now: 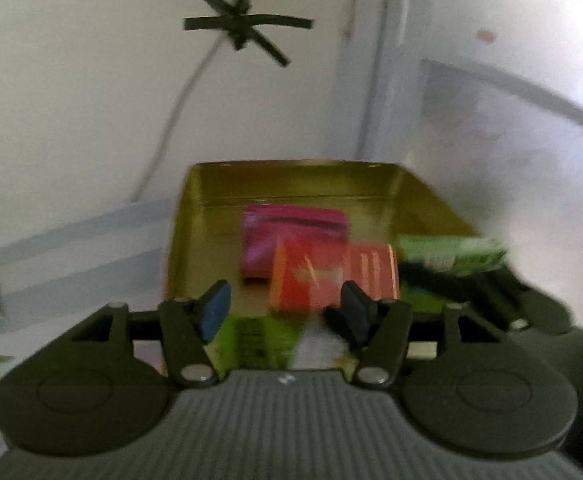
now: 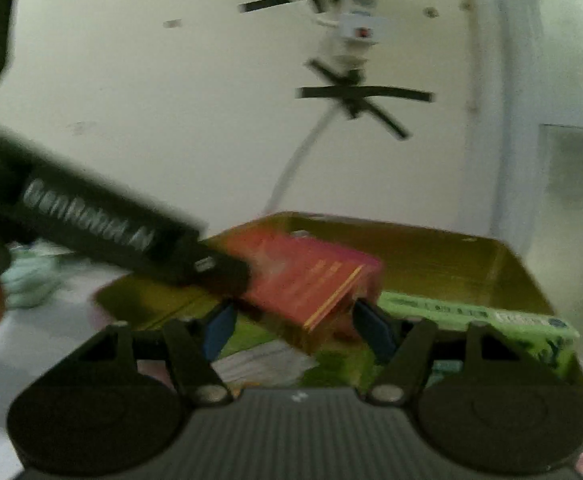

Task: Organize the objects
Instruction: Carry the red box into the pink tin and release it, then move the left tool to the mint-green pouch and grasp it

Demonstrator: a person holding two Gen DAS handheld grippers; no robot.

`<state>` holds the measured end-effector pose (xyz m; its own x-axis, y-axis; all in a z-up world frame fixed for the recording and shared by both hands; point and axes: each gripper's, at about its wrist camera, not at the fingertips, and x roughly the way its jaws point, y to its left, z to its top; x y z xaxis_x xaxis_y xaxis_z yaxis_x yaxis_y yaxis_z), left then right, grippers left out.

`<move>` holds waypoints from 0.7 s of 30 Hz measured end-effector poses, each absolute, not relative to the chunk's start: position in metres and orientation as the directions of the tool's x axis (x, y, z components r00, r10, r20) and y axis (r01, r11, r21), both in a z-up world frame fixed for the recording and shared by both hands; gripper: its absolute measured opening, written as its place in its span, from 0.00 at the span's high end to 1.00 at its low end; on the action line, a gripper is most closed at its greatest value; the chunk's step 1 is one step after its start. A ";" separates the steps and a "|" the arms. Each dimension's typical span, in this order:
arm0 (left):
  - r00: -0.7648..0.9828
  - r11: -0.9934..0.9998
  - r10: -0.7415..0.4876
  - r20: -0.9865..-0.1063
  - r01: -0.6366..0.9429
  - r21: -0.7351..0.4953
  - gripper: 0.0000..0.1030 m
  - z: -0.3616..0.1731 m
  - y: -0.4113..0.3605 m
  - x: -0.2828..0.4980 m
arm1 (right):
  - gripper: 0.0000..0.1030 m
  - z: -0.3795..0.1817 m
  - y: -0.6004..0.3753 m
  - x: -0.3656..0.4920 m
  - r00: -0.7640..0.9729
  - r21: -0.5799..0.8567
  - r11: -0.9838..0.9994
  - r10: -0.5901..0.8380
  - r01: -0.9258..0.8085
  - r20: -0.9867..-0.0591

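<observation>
— While both views blur, where's the orange box (image 1: 311,280)?
— Inside the gold tin (image 1: 291,180), beside a green box (image 1: 451,256). Left tongs (image 1: 285,310) released; right tongs (image 2: 295,326) seemingly gaping around it, not clenched.

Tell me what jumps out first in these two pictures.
A gold tin sits against the wall with bright boxes inside it: an orange-red box in front, a pink packet behind it and a green box along the right side. Above, on the wall, black tape crosses hold down a white cable.
</observation>
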<state>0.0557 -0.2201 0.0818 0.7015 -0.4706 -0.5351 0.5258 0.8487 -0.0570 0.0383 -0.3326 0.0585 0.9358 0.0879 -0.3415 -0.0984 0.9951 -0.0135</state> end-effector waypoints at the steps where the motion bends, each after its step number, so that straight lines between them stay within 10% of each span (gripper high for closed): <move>1: 0.715 0.858 -0.454 -0.531 0.512 -0.043 0.34 0.082 -0.219 0.055 | 0.19 0.058 -0.335 0.039 0.938 0.008 0.997 0.069 -0.070 -0.340; 21: 0.788 0.933 -0.291 -0.543 0.360 0.022 0.26 0.080 -0.146 0.016 | 0.18 0.061 -0.338 -0.029 0.971 0.215 0.976 0.086 -0.037 -0.224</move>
